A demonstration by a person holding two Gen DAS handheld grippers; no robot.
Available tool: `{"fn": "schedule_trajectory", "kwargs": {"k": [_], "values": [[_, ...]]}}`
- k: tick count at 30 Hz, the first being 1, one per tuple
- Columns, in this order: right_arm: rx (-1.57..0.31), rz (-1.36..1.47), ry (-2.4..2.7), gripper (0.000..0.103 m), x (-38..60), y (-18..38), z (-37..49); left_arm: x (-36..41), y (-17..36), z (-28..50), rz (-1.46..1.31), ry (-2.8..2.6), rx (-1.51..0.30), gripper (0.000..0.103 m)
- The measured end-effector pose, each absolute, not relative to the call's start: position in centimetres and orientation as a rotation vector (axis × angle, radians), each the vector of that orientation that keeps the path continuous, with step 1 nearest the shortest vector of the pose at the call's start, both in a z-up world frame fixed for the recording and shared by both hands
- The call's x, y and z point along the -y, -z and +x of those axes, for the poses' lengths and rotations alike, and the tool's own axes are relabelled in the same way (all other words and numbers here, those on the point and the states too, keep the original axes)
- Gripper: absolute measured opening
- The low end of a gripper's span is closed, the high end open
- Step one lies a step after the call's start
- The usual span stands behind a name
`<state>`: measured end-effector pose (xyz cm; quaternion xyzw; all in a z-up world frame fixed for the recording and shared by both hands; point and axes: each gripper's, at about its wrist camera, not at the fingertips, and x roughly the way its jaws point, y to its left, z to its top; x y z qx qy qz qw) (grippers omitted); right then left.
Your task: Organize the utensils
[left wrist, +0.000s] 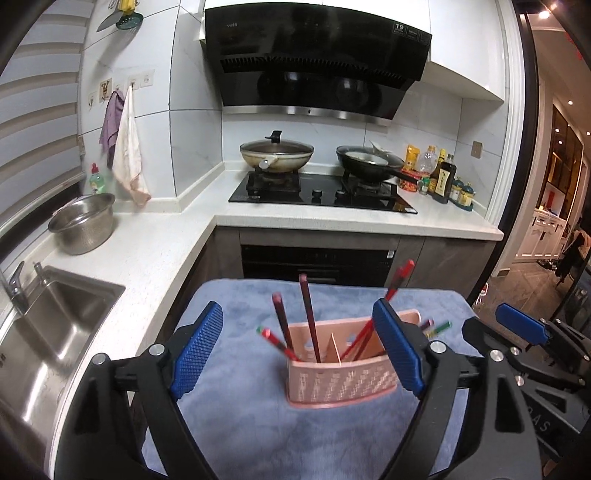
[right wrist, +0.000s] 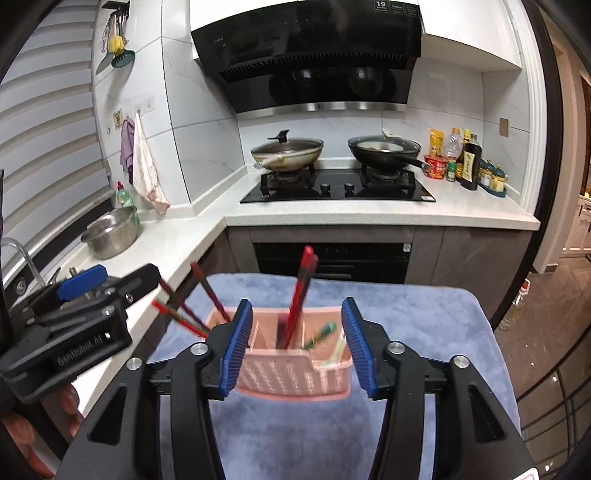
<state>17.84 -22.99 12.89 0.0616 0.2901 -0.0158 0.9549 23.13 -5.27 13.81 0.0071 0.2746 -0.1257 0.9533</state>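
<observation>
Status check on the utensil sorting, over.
Left gripper open, empty. Right gripper open, empty. Chopsticks standing in pink holder on blue towel. Nothing in the way.

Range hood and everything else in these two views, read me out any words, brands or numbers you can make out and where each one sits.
"vatti" on the range hood, upper left of its glass.
"19" on the hood's sticker; the smaller print beside it is unreadable.
"GenRobot.AI" on the left tool's body, seen upside down.
Labels on the sauce bottles: too small to read.
</observation>
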Motion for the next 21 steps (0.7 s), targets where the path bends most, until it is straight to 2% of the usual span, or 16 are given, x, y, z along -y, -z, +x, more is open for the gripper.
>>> {"fn": "schedule_trajectory", "kwargs": {"k": [3, 12, 18, 21], "values": [[-0.606, 0.135, 0.034, 0.055, 23.1, -12.3, 16.7, 5.1, -13.5, 21.8, 0.026, 0.238, -0.566, 0.089], [-0.668, 0.142, 0.064, 0.056, 23.3, -10.6, 14.2, 5.0, -11.9, 19.1, 0.059, 0.225, -0.597, 0.092], [-0.685, 0.131, 0.079, 0.065, 23.3, -9.6, 13.0, 5.2, -10.4, 18.1, 0.080, 0.221, -0.631, 0.093], [-0.686, 0.114, 0.088, 0.076, 23.2, -9.1, 12.6, 5.2, -10.0, 17.8, 0.082, 0.225, -0.642, 0.094]]}}
